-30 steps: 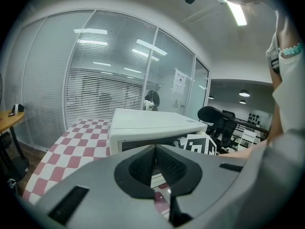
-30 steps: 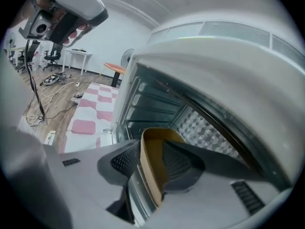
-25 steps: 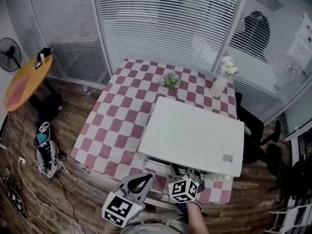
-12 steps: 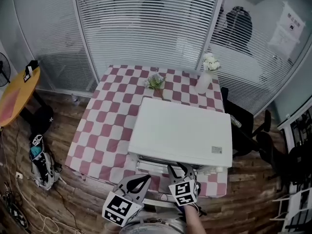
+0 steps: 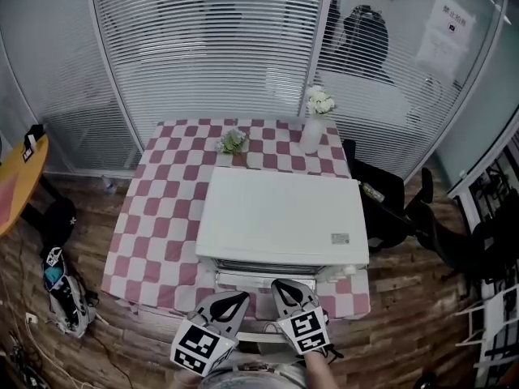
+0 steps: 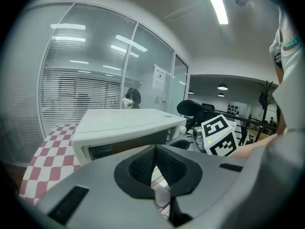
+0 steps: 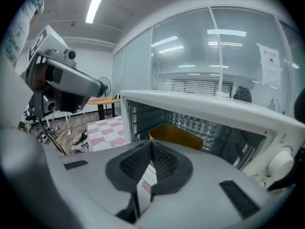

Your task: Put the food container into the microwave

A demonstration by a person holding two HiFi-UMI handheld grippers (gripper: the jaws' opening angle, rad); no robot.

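Nothing legible here tbh: the paper notice [image 5: 451, 21] at upper right and the little sticker [image 5: 340, 238] on the microwave [image 5: 276, 217] top are too small to read.

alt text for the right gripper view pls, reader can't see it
The right gripper, jaws closed together on nothing, points at a white microwave with a yellow food container sitting inside it. A pink-and-white checkered tablecloth shows at the left.
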